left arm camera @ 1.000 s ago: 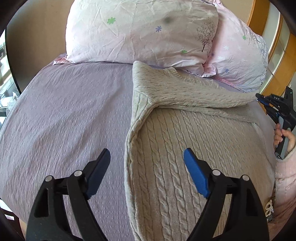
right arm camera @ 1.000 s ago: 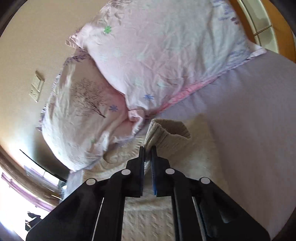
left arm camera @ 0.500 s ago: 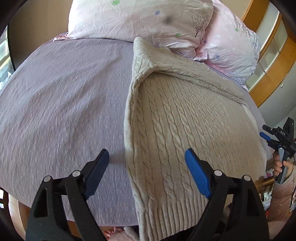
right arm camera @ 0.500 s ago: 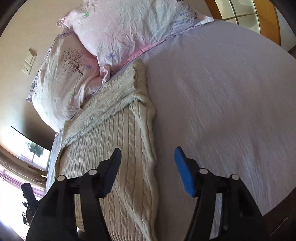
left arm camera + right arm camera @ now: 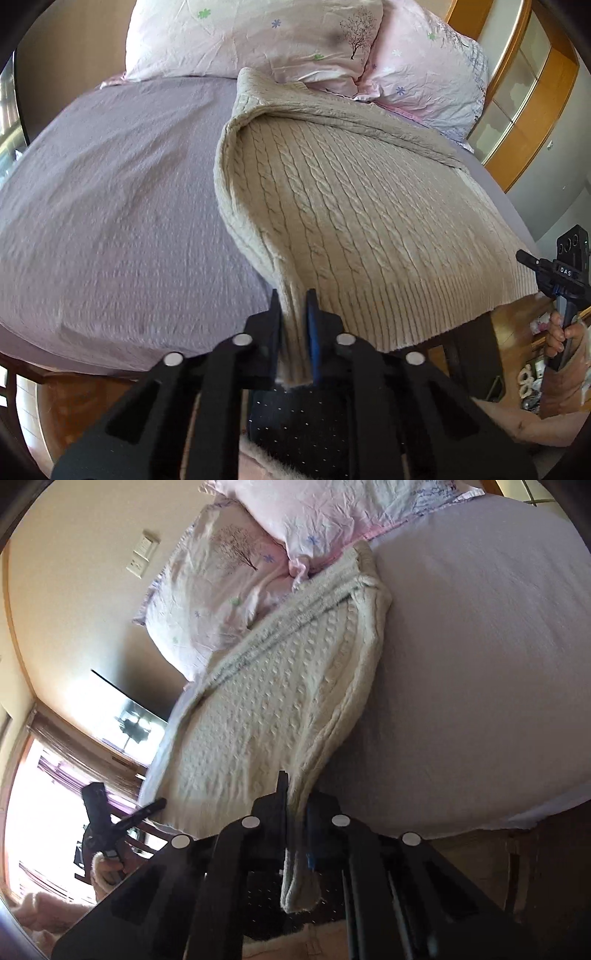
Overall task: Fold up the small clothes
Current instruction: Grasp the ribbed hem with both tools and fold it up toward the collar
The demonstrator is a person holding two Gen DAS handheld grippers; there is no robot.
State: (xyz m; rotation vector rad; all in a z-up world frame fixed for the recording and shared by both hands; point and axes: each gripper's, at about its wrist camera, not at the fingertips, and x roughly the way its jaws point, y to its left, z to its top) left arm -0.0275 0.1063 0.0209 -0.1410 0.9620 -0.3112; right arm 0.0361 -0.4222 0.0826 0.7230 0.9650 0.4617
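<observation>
Left wrist view: beige cable-knit sweater [image 5: 351, 206] on lilac bedspread [image 5: 110, 221], long axis from pink floral pillows [image 5: 258, 37] to near edge. Left gripper [image 5: 294, 317] clamped on ribbed hem corner. Soft, thick, droopy knit; hem corners look like best holds.

Right wrist view: right gripper [image 5: 295, 805] pinching other hem corner; cloth hangs between closed jaws.

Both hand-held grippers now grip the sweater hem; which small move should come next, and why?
Probably lift both hem corners and carry them toward the pillows. The left hand-held gripper and right hand-held gripper are shut on the sweater, which lies flat on the bed.
</observation>
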